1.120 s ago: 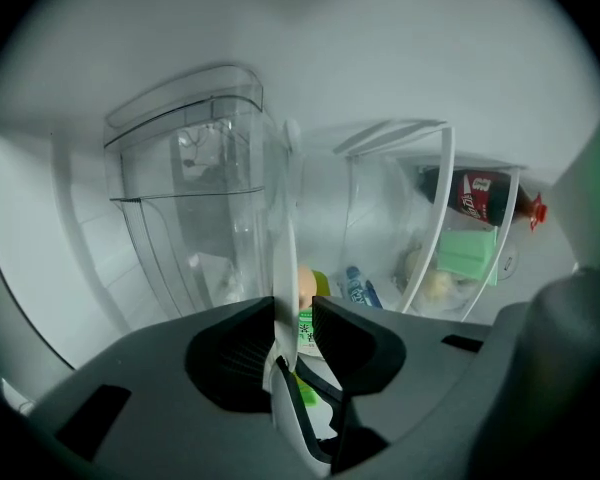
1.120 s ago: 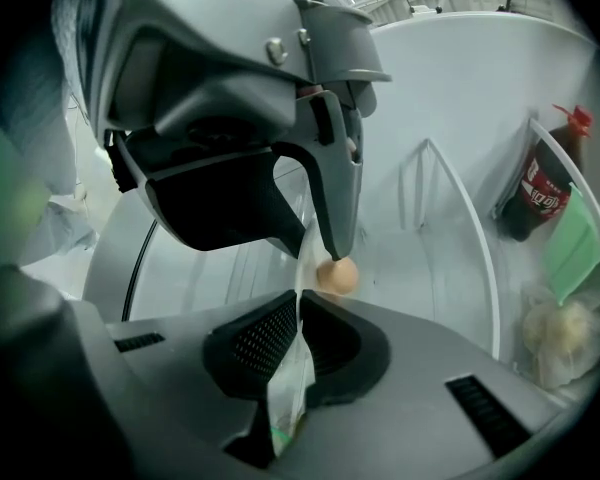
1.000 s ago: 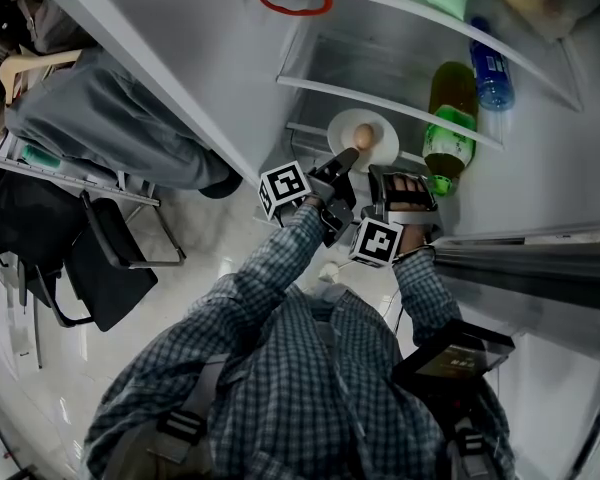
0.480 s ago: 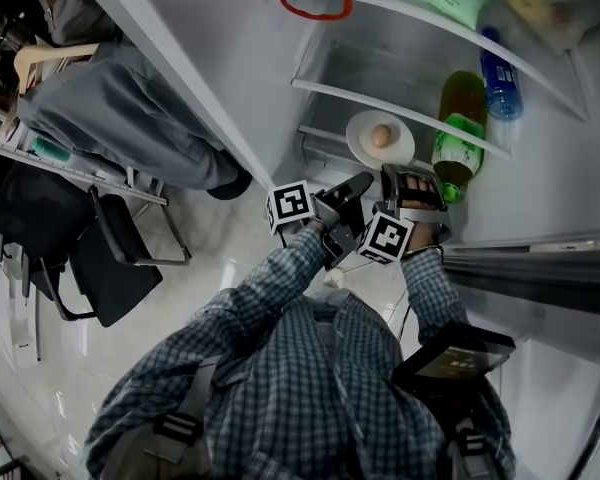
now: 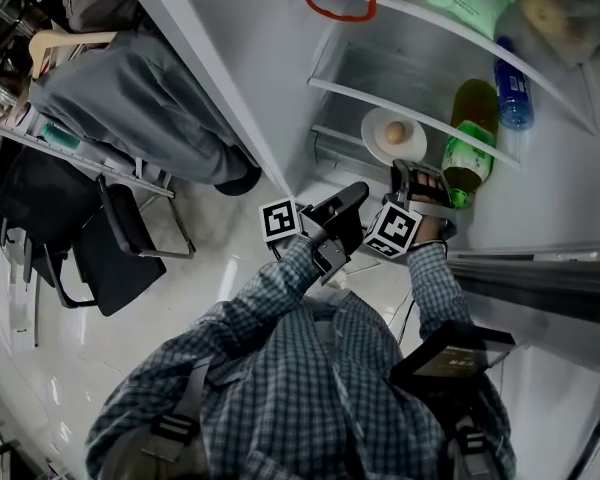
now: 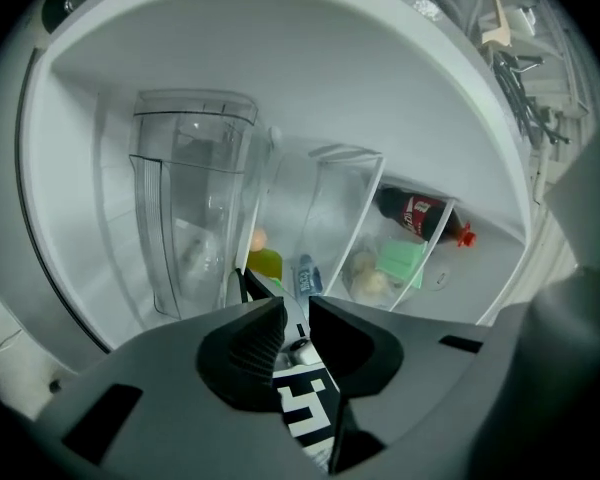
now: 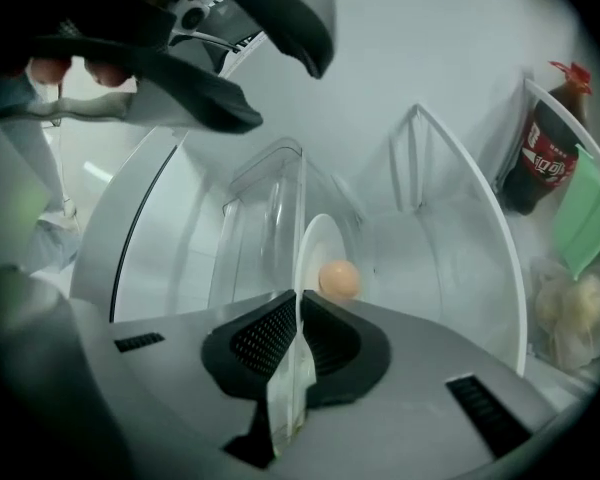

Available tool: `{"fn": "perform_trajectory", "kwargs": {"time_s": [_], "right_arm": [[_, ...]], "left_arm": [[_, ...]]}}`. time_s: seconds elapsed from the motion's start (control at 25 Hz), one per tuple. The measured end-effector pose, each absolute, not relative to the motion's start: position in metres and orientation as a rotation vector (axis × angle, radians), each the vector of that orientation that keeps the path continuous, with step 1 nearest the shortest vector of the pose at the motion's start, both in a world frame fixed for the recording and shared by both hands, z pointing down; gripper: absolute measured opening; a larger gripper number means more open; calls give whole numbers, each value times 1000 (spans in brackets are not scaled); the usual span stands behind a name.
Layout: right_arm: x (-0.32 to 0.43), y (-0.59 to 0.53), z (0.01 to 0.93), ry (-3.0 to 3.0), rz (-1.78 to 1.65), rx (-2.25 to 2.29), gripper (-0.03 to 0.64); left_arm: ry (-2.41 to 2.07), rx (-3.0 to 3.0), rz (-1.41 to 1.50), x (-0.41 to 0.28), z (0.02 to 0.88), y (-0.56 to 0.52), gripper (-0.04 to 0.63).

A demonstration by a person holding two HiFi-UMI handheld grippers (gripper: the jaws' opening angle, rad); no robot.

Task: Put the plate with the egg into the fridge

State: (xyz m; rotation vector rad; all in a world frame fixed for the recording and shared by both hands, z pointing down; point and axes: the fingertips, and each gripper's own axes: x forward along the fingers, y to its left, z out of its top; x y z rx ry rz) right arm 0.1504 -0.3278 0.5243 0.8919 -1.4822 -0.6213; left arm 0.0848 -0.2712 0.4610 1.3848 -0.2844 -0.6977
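A white plate [image 5: 385,123] carrying a brown egg [image 5: 398,133] hangs inside the open fridge, just above a glass shelf [image 5: 420,106]. My right gripper [image 5: 408,168] is shut on the plate's near rim. In the right gripper view the plate [image 7: 315,243] stands edge-on between the pads [image 7: 265,338], with the egg [image 7: 338,279] beyond them. My left gripper [image 5: 355,194] hovers left of the right one, clear of the plate. Its jaws [image 6: 296,308] stand a narrow gap apart with nothing between them.
Beside the plate is a green bottle [image 5: 467,153]; a blue water bottle [image 5: 513,86] lies on the shelf above. A cola bottle [image 7: 543,153], a green packet [image 7: 592,218] and clear drawers [image 6: 195,208] also sit inside. A seated person [image 5: 150,108] and a chair [image 5: 115,258] are at left.
The left gripper has drawn back from the plate's rim, where its tip was, and has risen. The right gripper keeps its hold on the plate and has barely moved.
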Motion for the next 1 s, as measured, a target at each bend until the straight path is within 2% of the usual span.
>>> {"fn": "perform_trajectory", "kwargs": {"time_s": [0.16, 0.24, 0.76, 1.0], "right_arm": [[149, -332, 527, -1481, -601, 902, 23], [148, -332, 528, -1481, -602, 906, 23], [146, -328, 529, -1589, -499, 949, 26], [148, -329, 526, -1617, -465, 982, 48]], "left_arm": [[-297, 1381, -718, 75, 461, -267, 18], [-297, 1393, -702, 72, 460, -264, 9], [-273, 1402, -576, 86, 469, -249, 8], [-272, 1392, -574, 85, 470, -249, 8]]}}
